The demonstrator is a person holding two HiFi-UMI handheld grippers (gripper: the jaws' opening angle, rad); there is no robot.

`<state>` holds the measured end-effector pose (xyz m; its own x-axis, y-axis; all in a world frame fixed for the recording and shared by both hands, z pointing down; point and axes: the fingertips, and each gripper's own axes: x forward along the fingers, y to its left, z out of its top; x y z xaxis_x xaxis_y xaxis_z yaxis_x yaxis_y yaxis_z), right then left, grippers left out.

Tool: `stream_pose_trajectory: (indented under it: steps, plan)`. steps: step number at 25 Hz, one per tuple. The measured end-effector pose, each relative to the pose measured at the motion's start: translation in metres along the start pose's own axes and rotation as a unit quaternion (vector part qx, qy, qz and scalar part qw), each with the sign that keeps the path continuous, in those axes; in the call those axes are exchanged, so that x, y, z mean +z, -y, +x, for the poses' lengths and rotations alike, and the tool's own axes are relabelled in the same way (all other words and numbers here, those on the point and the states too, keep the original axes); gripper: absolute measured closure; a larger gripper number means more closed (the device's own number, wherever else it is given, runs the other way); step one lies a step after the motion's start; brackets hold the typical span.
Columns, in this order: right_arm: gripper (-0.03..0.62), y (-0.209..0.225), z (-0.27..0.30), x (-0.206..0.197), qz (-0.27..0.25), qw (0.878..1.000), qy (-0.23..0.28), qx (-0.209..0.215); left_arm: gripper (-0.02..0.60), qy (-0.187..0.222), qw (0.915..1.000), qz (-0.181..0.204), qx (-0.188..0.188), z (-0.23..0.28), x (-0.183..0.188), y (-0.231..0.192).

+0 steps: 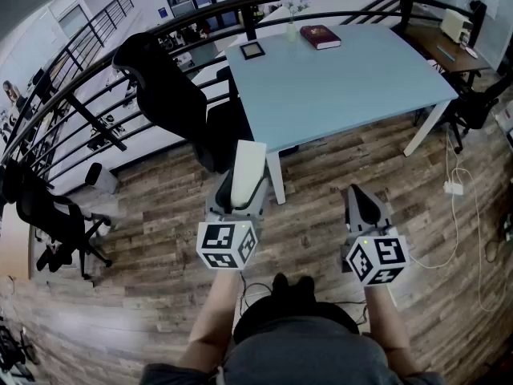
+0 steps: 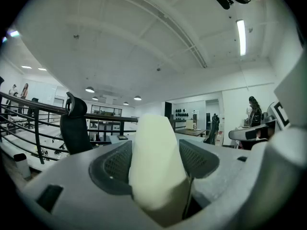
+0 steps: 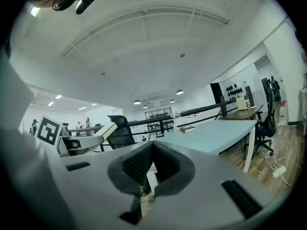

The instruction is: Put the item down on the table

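One cream-white, smooth oblong block (image 1: 250, 160) with a rounded far end is clamped between the wide-set jaws of the left gripper (image 1: 240, 200). It is held over the wood-plank floor (image 1: 160, 215), apart from the pale blue surface (image 1: 345, 87). Its near end is hidden inside the jaws; its material cannot be told. Right gripper (image 1: 365, 207): jaws together, nothing held.

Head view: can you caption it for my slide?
Left claw holds a pale block before the blue table; right claw shut and empty.

Head camera looks steeply down, tool cameras level along their jaws, all toward the table (image 1: 345, 79).
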<state>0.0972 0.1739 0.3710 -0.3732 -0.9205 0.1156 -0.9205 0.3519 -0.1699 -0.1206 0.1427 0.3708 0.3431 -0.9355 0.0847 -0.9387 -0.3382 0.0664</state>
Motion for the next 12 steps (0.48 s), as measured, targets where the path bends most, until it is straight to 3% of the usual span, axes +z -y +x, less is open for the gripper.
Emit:
stream_pose_trajectory:
  steps: [12]
  plan:
    - [0.591, 0.024, -0.006, -0.002, 0.022, 1.000, 0.005, 0.013, 0.270, -0.004, 1.0000, 0.002, 0.005, 0.014, -0.005, 0.019]
